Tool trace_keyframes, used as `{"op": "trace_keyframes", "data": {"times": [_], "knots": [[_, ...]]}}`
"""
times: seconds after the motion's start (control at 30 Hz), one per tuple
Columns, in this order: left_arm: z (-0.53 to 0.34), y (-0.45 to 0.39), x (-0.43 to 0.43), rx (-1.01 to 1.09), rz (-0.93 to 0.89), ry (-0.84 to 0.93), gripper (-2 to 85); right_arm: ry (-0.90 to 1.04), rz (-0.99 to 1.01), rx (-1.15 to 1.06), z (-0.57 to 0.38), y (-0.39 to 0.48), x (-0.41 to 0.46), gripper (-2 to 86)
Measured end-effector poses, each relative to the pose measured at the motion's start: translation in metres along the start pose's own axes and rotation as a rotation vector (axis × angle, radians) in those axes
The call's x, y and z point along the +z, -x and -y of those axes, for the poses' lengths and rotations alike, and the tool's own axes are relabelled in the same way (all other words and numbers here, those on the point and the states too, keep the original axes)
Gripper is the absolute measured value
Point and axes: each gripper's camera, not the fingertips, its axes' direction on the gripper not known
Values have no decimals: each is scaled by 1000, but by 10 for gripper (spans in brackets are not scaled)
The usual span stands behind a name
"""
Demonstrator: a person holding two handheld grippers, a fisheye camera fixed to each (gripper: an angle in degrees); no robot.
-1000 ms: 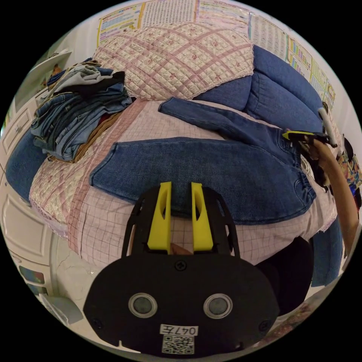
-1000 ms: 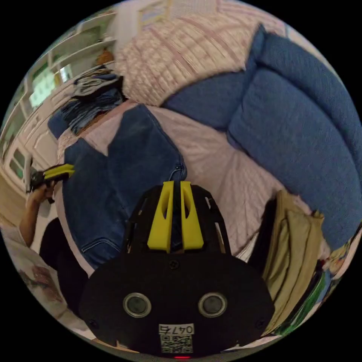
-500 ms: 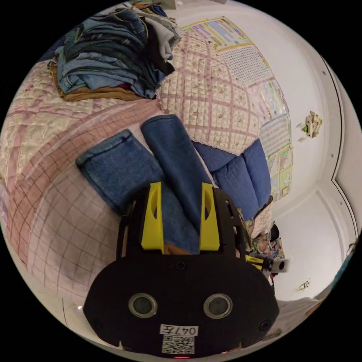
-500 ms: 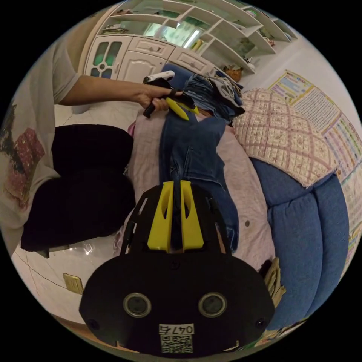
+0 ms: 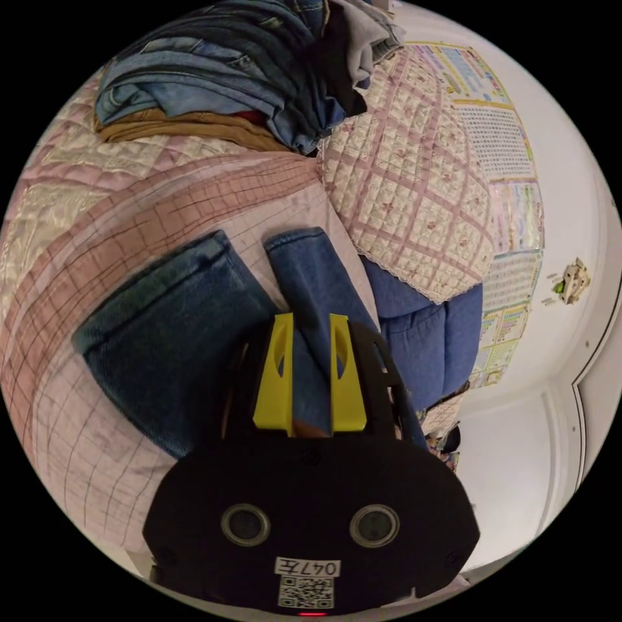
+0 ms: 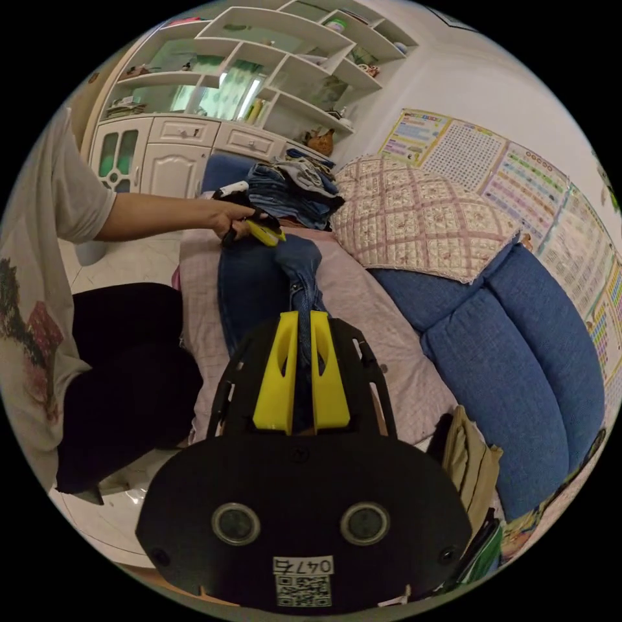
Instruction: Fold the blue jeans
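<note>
Jaws of right gripper [image 6: 299,324] clamp denim of blue jeans [image 6: 259,295]; left gripper [image 5: 309,327] jaws apart, straddling one leg. Jeans lie on pink checked cover [image 5: 97,240]; clothes pile [image 5: 233,71] at 11 o'clock in left gripper view.

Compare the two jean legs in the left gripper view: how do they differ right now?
The near leg lies flat on the checked cover, spread wide with its hem showing; the far leg runs up between the left gripper jaws and looks narrower, bunched along its length. The near leg is free of any gripper; the far leg sits in the jaw gap. Both are the same dark blue denim with stitched hems.
</note>
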Motion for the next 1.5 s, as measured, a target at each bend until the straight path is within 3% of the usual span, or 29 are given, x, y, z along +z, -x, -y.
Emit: {"op": "trace_keyframes", "data": {"times": [0.1, 0.2, 0.3, 0.47, 0.67, 0.87, 0.97, 1.2, 1.4, 1.5], "knots": [[12, -16, 2, 48, -19, 12, 18, 18, -20, -19, 12, -6, -11, 8], [9, -51, -43, 242, -154, -133, -5, 70, -86, -33, 19, -6, -12, 8], [-22, -74, -101, 456, -29, -215, -9, 88, -116, -89, 21, 8, -15, 7], [-79, 2, -76, 376, 262, -33, -9, 228, -11, -203, 15, 43, 17, 7], [-83, 75, -51, 179, 65, -32, -9, 327, -19, -275, -6, 65, 33, 7], [-105, 79, -32, 239, 114, -21, -9, 317, -69, -258, -21, 32, 14, 7], [-113, 105, -9, 241, 159, 13, -9, 300, 17, -220, -40, 14, 13, 6], [-132, 167, 33, 233, 93, 7, 0, 362, 25, -247, -98, 5, 43, 11], [-174, 206, 42, 301, 101, -58, 57, 284, 153, -55, -151, -53, 7, 57], [-207, 204, 58, 424, 123, -56, 58, 172, 58, 124, -189, -101, -28, 35]]}}
